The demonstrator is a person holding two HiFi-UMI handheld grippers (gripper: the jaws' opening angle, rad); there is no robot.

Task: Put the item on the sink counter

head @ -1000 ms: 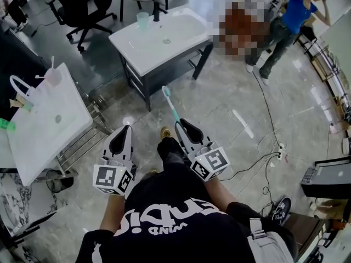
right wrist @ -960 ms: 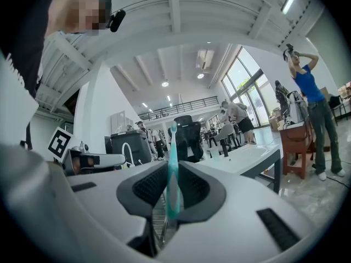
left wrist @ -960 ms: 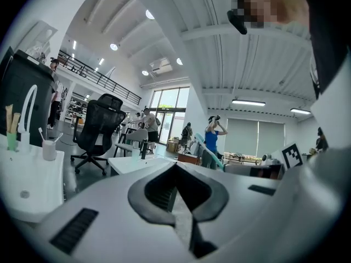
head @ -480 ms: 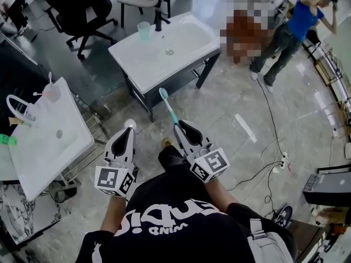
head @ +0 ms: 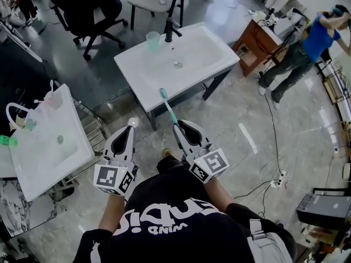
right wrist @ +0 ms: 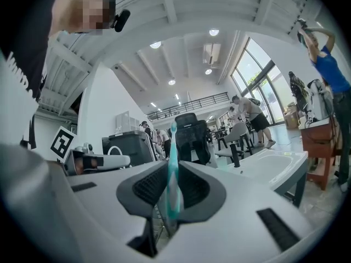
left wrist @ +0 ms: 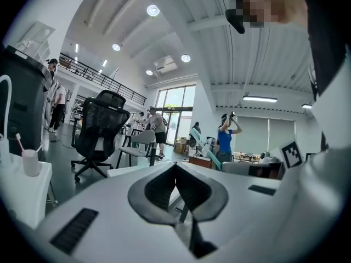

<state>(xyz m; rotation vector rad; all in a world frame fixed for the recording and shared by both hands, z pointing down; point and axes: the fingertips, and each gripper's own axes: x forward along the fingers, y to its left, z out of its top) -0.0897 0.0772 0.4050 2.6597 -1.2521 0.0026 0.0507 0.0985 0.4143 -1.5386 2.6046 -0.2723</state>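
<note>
A teal toothbrush [head: 169, 107] sticks up and forward out of my right gripper [head: 177, 126], whose jaws are shut on its handle. In the right gripper view the toothbrush [right wrist: 173, 163] stands upright between the dark pads of the gripper [right wrist: 171, 193]. The white sink counter [head: 219, 53] on a dark frame stands just ahead of the brush head. My left gripper [head: 130, 128] is held level beside the right one. In its own view the left gripper [left wrist: 175, 174] has its jaws pressed together with nothing between them.
On the sink counter stand a pale green cup [head: 152, 40] and a black faucet [head: 170, 30]. A second white sink [head: 38, 147] with a cup [head: 52, 98] is at the left. A black office chair [head: 88, 7], a wooden table [head: 258, 43], a person in blue [head: 307, 45] and floor cables [head: 274, 174] surround.
The sink counter has drawn nearer and lower in the head view as I stepped toward it. Both grippers keep their pose, the toothbrush still in the right one.
</note>
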